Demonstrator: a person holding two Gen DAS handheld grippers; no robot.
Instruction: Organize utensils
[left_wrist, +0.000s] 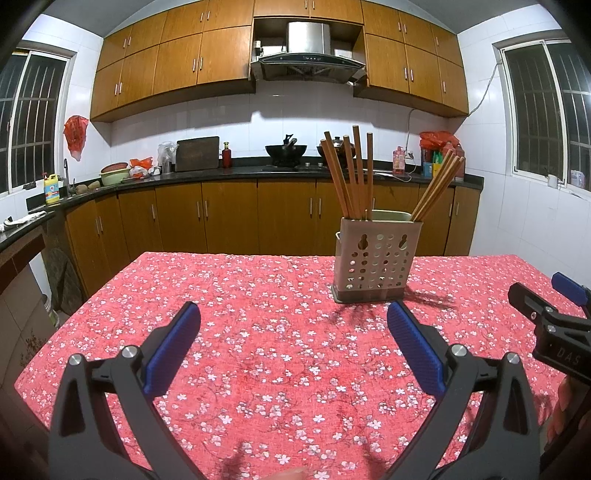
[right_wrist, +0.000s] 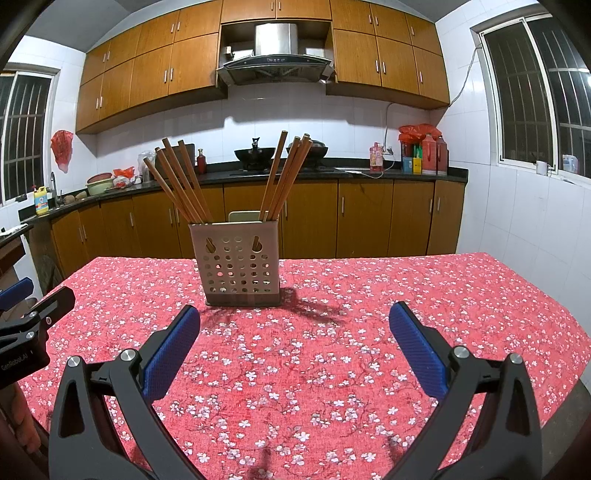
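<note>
A beige perforated utensil holder (left_wrist: 376, 258) (right_wrist: 240, 264) stands upright on the table with the red floral cloth (left_wrist: 258, 332) (right_wrist: 369, 314). Several wooden chopsticks (left_wrist: 351, 173) (right_wrist: 181, 181) lean in its left compartment, and more chopsticks (left_wrist: 437, 188) (right_wrist: 284, 177) lean in its right one. My left gripper (left_wrist: 293, 314) is open and empty above the cloth, short of the holder and to its left. My right gripper (right_wrist: 295, 317) is open and empty, just in front of the holder. Each gripper also shows at the edge of the other's view (left_wrist: 550, 317) (right_wrist: 33, 314).
Beyond the table's far edge runs a kitchen counter (left_wrist: 240, 173) with a wok (left_wrist: 286, 151), a cutting board (left_wrist: 197, 153), bottles and bowls. Wooden cabinets stand below and above it. Tiled walls with windows close both sides.
</note>
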